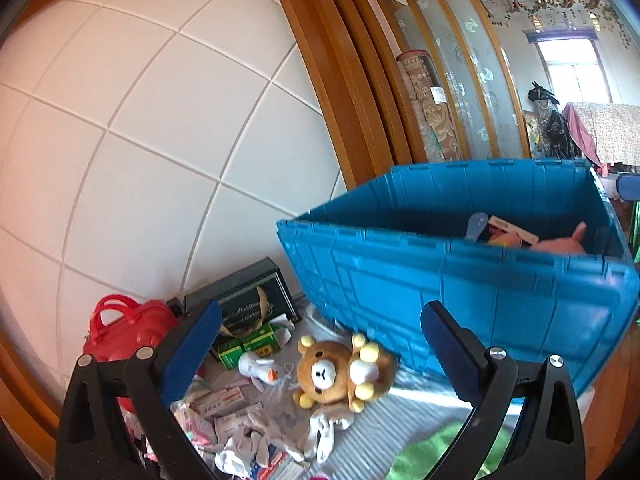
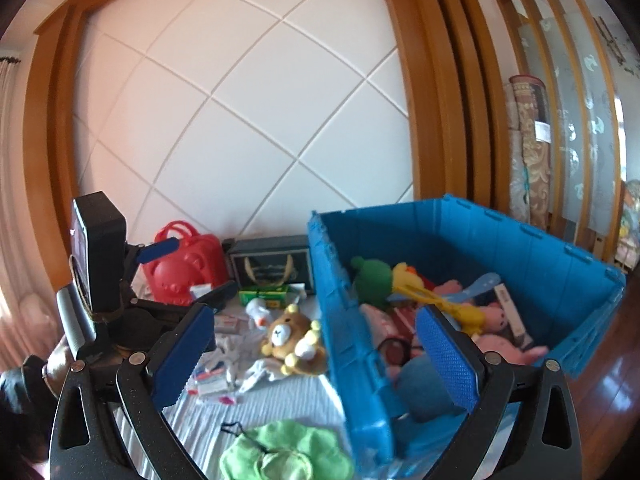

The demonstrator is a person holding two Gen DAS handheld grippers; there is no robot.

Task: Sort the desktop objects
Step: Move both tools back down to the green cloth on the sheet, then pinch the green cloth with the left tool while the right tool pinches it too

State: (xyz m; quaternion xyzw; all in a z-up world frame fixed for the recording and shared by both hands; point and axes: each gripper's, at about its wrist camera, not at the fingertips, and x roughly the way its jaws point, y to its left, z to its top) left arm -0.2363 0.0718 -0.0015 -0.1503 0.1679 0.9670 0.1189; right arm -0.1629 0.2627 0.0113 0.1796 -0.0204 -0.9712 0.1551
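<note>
Left tool point(image 1: 320, 364) wide, empty; bear plush point(image 1: 340, 372) on striped worktop point(image 1: 400, 412) between its fingers, beside blue crate point(image 1: 460, 292). Right tool point(image 2: 316, 356) wide, empty, straddling crate wall.

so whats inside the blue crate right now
The blue crate holds soft toys: a green plush, a yellow one, pink ones, and a blue cushion-like lump. Whatever lies beneath them and the crate floor is covered.
</note>
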